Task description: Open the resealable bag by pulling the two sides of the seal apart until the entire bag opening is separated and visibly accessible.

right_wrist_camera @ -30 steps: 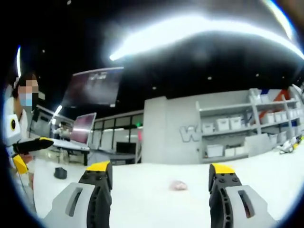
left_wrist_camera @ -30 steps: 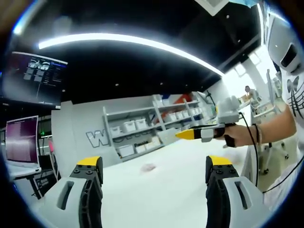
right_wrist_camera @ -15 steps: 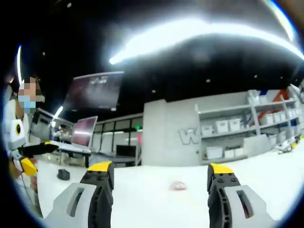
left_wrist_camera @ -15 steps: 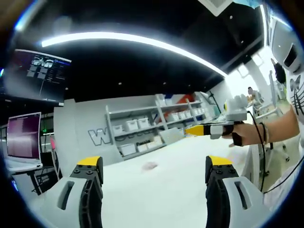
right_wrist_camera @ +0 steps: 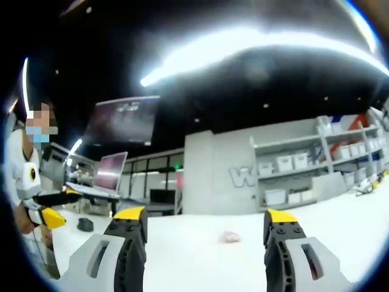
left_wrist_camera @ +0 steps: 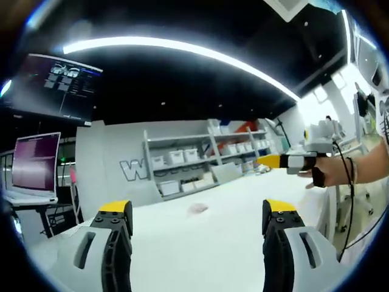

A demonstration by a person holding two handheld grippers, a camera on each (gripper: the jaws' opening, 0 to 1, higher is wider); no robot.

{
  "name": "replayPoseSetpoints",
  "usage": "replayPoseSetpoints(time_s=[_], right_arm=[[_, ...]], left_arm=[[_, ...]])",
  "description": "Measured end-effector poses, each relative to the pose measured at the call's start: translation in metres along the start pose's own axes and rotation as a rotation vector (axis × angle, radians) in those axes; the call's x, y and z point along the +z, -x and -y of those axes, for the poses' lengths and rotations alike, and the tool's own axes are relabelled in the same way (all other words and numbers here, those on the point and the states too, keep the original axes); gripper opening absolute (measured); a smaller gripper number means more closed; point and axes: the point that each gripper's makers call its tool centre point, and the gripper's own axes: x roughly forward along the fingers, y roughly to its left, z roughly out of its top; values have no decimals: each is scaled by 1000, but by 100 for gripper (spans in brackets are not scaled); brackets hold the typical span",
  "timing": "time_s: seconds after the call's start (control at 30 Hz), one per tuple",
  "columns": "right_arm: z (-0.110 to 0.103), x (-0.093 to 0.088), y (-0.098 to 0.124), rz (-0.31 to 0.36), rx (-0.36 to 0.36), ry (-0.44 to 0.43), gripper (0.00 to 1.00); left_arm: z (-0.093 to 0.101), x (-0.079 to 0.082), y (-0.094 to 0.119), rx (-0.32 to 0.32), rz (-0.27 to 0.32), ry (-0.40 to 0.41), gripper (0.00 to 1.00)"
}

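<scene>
Left gripper view: our left tool [left_wrist_camera: 193, 225] hangs with jaws wide apart, nothing between them. Resealable bag [left_wrist_camera: 198, 208], small and pinkish, lies flat on the white worktop [left_wrist_camera: 200, 249], well apart, far ahead. Right tool [left_wrist_camera: 285, 160] shows off to the right, raised in the air.

Right gripper view: right tool [right_wrist_camera: 204, 231] also spread wide, empty; bag [right_wrist_camera: 229, 236] again far off on the worktop. Seal detail too small to read.

We judge approach comes first: lower both, come in from opposite sides, pinch each lip just below the seal, then pull apart evenly.
</scene>
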Motion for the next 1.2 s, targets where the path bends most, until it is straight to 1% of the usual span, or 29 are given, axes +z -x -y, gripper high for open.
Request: replayPoseSetpoints(time_s=[0.2,0.3,0.5,0.73,0.8,0.9,1.03,1.2], right_arm=[[2,-5,4,1,-1,-7,77],[4,-3,7,11,-10,0,77],[1,-1,11,15,0,2,75],[3,-1,13,16,-3,2,72],[3,-4,13,7,-5,11,69],[1,-9,14,-3,-1,19,69],[-1,-6,13,2,2,24,68],[0,-8,15,3,-5,36,68]], left_arm=[[-10,-12,-3,35,-10,23,87],[-14,-17,-4,46,-14,28,86],[-18,-25,-4,60,-29,31,86],[-24,-28,-3,78,-25,42,86],[-28,-30,-3,86,-24,49,85],[-33,-33,-3,103,-26,56,85],[-39,-31,-4,117,-11,52,84],[-48,-29,-11,135,2,50,83]])
